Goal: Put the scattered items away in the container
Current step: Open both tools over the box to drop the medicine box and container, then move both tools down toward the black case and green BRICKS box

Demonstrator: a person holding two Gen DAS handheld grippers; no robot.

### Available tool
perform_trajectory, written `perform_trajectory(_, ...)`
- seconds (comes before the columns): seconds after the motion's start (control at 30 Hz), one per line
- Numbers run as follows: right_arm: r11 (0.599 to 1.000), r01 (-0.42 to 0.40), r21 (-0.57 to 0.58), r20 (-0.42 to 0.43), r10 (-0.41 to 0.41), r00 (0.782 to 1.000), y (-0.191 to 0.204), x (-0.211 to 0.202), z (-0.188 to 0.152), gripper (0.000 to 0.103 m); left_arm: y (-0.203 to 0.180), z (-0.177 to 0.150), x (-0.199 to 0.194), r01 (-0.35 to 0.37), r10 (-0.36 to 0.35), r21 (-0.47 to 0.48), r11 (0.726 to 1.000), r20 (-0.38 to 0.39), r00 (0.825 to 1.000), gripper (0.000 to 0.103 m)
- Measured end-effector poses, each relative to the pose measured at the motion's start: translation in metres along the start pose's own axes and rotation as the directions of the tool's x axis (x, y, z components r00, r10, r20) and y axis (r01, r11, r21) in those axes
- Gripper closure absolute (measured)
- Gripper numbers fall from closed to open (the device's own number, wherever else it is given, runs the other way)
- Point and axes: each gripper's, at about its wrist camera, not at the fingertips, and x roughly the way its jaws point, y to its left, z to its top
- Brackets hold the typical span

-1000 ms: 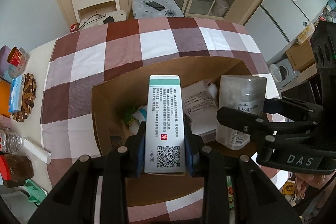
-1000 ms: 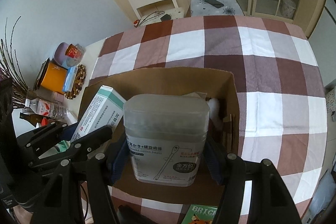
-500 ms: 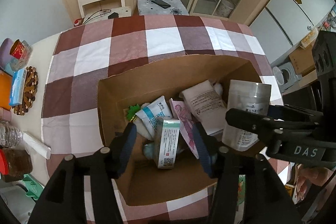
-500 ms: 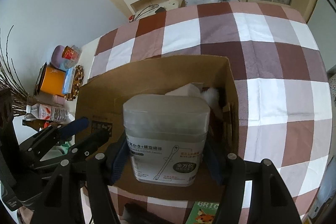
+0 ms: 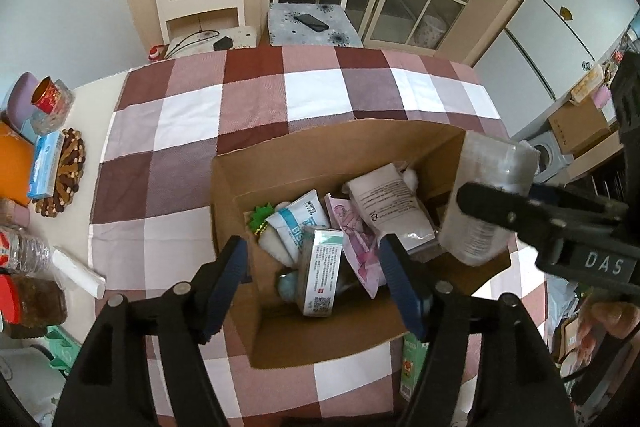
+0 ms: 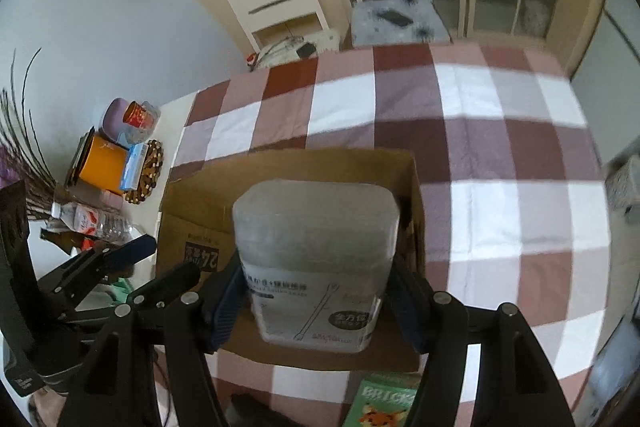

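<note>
The box [image 5: 236, 195] of brown card stands on the checked tabletop [image 5: 192, 131] and already holds several things: a green-and-white carton [image 5: 320, 273] with a QR code lies loose in its middle, beside a blue-and-white pouch [image 5: 298, 223] printed "BIS…", a pink packet [image 5: 356, 243] and a white pack [image 5: 390, 205] with small print too fine to read. The left tool [image 5: 314, 269] hangs over the box, its jaws having just been opening, blue pads wide apart and bare, the carton lying well below them. At the box's right side the right tool [image 6: 316, 301] has a frosted tub [image 6: 316, 251] of cotton swabs between its pads; its jaws have just opened a little, and the frames do not settle whether the pads press the tub or have let go of it. The tub's label carries Asian script and a drawn swab; the box wall shows dark printed characters, and the right tool's body reads "DAS". Just outside the box's near wall a green pack [image 6: 384, 403] marked "BRICK" with a fox face lies on the tabletop, not yet tidied. The risk, as I judge it: the tub sits close to the right wall, so a release here could catch the rim and tip it out onto the tabletop, or land it hard on the soft packs beneath; the two tools also stand near each other over the box and could knock
</note>
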Motion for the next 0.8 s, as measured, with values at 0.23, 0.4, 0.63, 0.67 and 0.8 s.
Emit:
perform_trajectory(0.23,0.997,-0.001,-0.077,0.042,0.004,0.999,0.016,-0.016,0.002,0.024,0.006,-0.009,-0.012,-0.013,0.013,-0.019,1.000,0.015,1.000,0.032)
perform_trajectory(0.4,0.997,-0.018,-0.076,0.042,0.021,0.999,0.016,-0.025,-0.007,0.024,0.007,-0.017,-0.022,-0.021,0.021,-0.023,1.000,0.026,0.999,0.032)
perform_trajectory(0.63,0.998,-0.019,-0.061,0.051,0.022,0.998,0.010,-0.044,-0.035,0.024,-0.002,-0.042,-0.038,-0.027,0.027,-0.010,1.000,0.035,0.999,0.023)
perform_trajectory(0.67,0.998,-0.019,-0.057,0.050,0.022,0.999,0.008,-0.046,-0.042,0.024,-0.002,-0.047,-0.039,-0.028,0.029,-0.007,1.000,0.033,0.999,0.022)
perform_trajectory(0.8,0.999,-0.005,-0.044,0.027,0.006,1.000,-0.001,-0.047,-0.071,0.024,-0.002,-0.075,-0.038,-0.030,0.030,-0.010,1.000,0.003,1.000,0.021)
